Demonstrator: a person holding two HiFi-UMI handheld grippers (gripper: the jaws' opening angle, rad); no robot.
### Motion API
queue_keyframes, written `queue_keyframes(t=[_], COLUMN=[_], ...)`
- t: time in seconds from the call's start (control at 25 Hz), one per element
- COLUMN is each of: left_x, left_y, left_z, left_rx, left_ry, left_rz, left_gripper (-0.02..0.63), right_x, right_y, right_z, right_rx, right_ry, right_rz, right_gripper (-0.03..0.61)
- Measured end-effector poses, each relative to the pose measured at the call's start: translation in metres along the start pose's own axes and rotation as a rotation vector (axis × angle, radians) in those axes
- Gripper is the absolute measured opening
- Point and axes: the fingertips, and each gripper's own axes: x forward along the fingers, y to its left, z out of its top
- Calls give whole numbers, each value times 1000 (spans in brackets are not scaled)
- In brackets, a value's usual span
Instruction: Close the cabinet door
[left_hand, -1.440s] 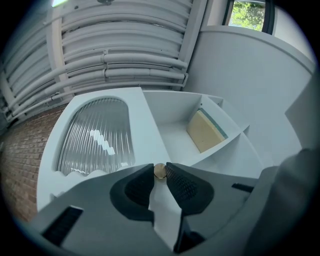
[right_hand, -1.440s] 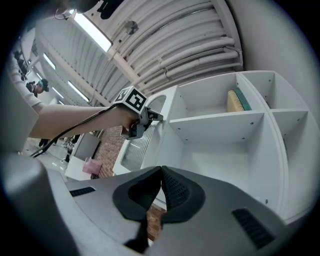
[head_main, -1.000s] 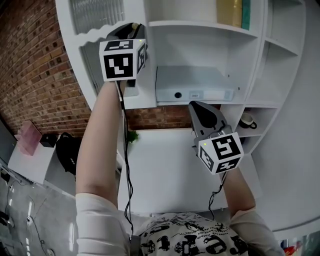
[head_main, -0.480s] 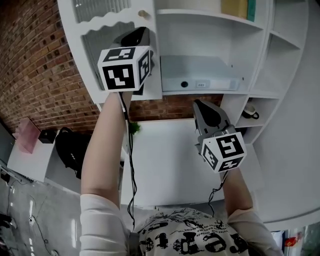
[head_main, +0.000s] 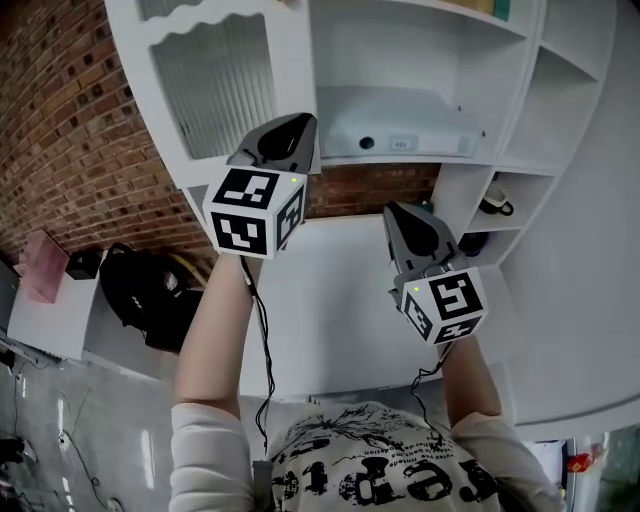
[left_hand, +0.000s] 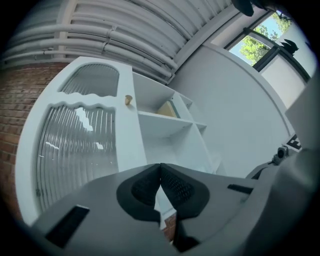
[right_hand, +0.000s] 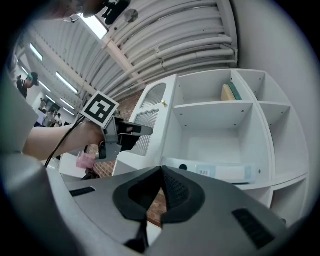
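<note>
High up against a brick wall (head_main: 70, 120), a white cabinet (head_main: 520, 90) with bare, open shelves. On its left side, the cabinet door (head_main: 215, 90), white with wavy glass, swung out to the left and not shut. By the door's top right corner, a small round knob (left_hand: 128, 100). Just under the door's bottom right corner, the left gripper (head_main: 300, 125), held up on a bare arm, nose toward the door. Jaws pressed flat together, with nothing between them. Touching the door or only very near it: hard to say from these views. Lower down and to the right, the right gripper (head_main: 395, 212), in front of the open shelves and well apart from the door. Jaws closed tight there too, holding nothing. On the lower shelf, a long flat white box (head_main: 400, 135), lying down. On the top shelf, two thin books (right_hand: 230, 92), standing at the right end. In a little side nook on the right, a mug (head_main: 493, 205). Under the cabinet, a white table (head_main: 330, 310). Down on the floor to the left, a black bag (head_main: 150, 295). Farther left, something pink (head_main: 40, 265) on a low white top.
</note>
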Motion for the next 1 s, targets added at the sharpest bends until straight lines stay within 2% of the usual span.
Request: queue_keyframes(t=[0.16,0.44,0.68,1.0], left_x=[-20,-57,-82,-113], left_y=[-8,-31,-62,-86], left_z=[-41,-112,-153,-201], left_rx=[-6,-82,-145,-246], left_ry=[36,108,136,223], left_rz=[1,-39,-104,-105], left_gripper=[14,14,14,14], right_x=[-2,0,-1,-14], right_y=[3,11,18,18], right_z=[-18,-51,-77,-120], right_rx=[13,30,68,102], right_ry=[11,58,89,145], right_rz=[12,39,80,82], right_gripper=[15,15,15,15])
